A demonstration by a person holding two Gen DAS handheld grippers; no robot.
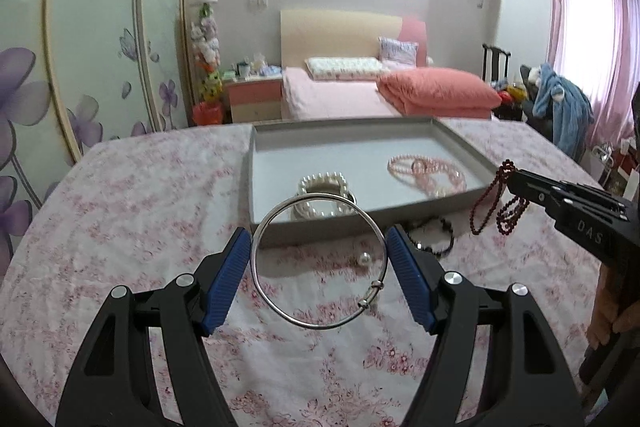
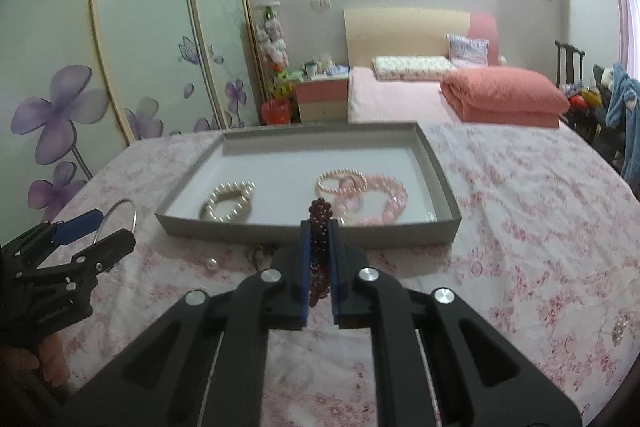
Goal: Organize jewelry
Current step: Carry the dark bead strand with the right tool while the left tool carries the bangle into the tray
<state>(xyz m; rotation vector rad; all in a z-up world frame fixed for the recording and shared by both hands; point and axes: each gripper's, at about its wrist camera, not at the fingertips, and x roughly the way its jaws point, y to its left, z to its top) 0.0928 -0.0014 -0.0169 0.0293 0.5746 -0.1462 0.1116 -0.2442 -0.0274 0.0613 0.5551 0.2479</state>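
silver bangle (image 1: pixel 320 261) between left hand-held gripper (image 1: pixel 319 243) pads; "das" on right hand-held gripper (image 1: pixel 510 183)

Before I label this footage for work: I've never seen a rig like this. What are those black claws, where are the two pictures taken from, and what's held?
They are hand-held grippers, one per hand, each with a fisheye camera looking along its fingers. In its own view the left gripper holds a silver bangle. The right gripper pinches dark red beads. On the floral cloth sits a grey tray containing a white pearl bracelet and pink bracelets. A loose pearl lies outside it.
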